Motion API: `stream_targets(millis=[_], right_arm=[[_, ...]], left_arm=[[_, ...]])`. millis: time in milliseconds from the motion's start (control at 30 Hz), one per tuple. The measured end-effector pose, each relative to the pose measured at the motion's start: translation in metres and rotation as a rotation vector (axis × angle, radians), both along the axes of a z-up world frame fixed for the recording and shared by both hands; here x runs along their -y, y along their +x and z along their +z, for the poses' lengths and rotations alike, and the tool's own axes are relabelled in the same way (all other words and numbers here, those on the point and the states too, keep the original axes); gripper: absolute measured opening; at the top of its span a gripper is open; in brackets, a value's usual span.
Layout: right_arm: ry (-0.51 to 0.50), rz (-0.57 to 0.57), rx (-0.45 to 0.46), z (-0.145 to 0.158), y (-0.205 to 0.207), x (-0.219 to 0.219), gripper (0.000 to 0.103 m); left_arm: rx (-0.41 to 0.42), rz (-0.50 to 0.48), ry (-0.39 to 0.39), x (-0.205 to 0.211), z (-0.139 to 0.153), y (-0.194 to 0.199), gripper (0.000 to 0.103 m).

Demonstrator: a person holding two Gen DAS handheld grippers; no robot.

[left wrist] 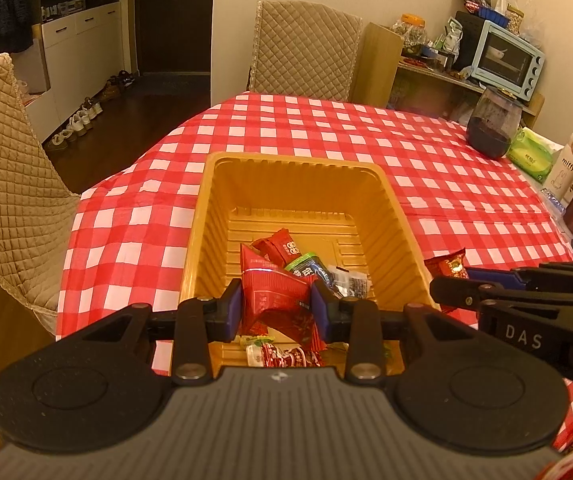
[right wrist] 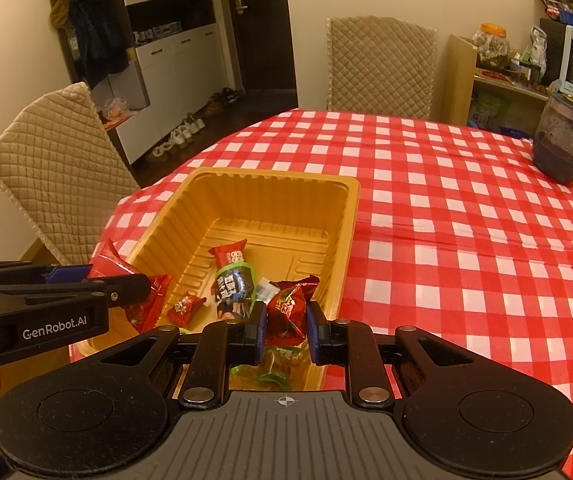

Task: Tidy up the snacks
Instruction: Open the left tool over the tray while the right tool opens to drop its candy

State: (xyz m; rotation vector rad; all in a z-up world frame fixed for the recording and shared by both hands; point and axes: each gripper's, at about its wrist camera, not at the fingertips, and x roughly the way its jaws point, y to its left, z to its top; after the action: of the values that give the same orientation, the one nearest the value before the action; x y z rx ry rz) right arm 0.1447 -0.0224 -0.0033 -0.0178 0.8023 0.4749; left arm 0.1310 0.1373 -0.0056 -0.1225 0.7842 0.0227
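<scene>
A gold plastic tray [left wrist: 206, 208] [right wrist: 346, 216] sits on the red checked tablecloth and holds several wrapped snacks, among them a red bar [right wrist: 228, 254] and a green-and-black packet [right wrist: 232, 290]. My left gripper [left wrist: 276, 308] is shut on a red snack packet [left wrist: 274, 300] above the tray's near end; it also shows in the right wrist view [right wrist: 126, 280] at the tray's left rim. My right gripper [right wrist: 285, 330] is shut on a small dark red snack packet [right wrist: 286, 310] above the tray's near right corner; it shows in the left wrist view [left wrist: 470, 280] at the right.
Two quilted chairs [left wrist: 2, 184] [left wrist: 306, 48] stand at the table's left and far sides. A dark glass jar [left wrist: 490, 124], a green wipes pack [left wrist: 530, 156] and a white bottle [left wrist: 568, 168] stand at the table's right edge. A blue toaster oven [left wrist: 506, 60] sits on a shelf behind.
</scene>
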Motion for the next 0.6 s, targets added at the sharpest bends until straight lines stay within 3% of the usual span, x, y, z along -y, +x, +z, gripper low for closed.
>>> stream_targets(millis=[267, 300, 367, 600], right_arm=[[-0.003, -0.009, -0.008, -0.005, 0.009, 0.000, 0.021], [-0.002, -0.010, -0.009, -0.006, 0.009, 0.000, 0.021], [-0.002, -0.011, -0.010, -0.007, 0.010, 0.000, 0.021], [0.002, -0.013, -0.015, -0.008, 0.008, 0.000, 0.021]], left_arm=[[-0.008, -0.014, -0.006, -0.001, -0.007, 0.016, 0.034], [-0.009, -0.016, -0.009, -0.002, -0.008, 0.017, 0.037], [0.000, -0.007, 0.000, -0.003, -0.009, 0.016, 0.062], [0.006, 0.015, 0.056, -0.005, -0.006, 0.005, 0.064]])
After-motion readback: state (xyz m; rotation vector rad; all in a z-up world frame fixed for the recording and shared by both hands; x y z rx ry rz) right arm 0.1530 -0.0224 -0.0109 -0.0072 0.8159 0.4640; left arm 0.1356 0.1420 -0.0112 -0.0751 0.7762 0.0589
